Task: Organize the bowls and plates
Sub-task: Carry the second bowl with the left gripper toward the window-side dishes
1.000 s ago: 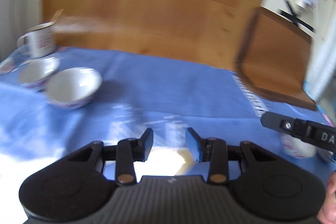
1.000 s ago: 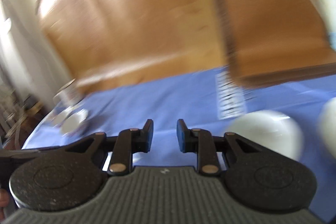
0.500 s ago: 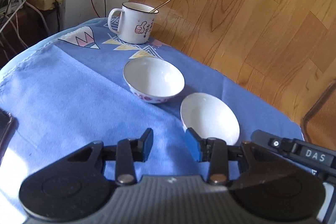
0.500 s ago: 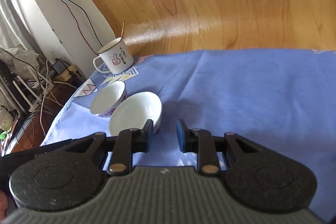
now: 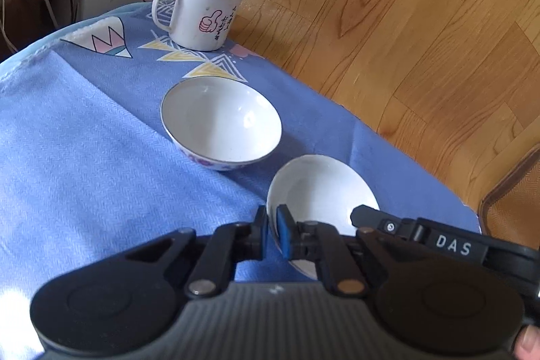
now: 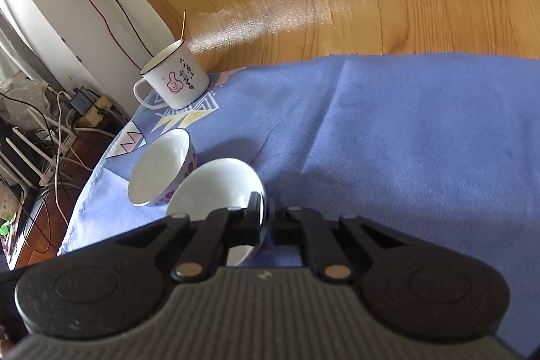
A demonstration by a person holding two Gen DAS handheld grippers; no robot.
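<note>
Two white bowls stand on a blue tablecloth [image 5: 84, 157]. The far bowl [image 5: 221, 123] has a purple flower pattern outside and stands free; it shows in the right wrist view [image 6: 162, 167]. The near plain bowl [image 5: 320, 191] is held from both sides. My left gripper [image 5: 272, 231] is shut on its left rim. My right gripper [image 6: 268, 221] is shut on its right rim, the bowl [image 6: 216, 188] tilting a little. The right gripper's body [image 5: 438, 238] shows in the left wrist view.
A white enamel mug [image 5: 199, 16] with a thumbs-up print and a spoon stands behind the bowls near the table's back edge. Wooden floor [image 5: 405, 22] lies beyond the edge. Cables and a power strip [image 6: 50, 137] lie at the left. A brown chair [image 5: 516, 191] is at right.
Both grippers have moved in on the near bowl and closed on its rim from opposite sides. Before that both swung left across the table with jaws open.
</note>
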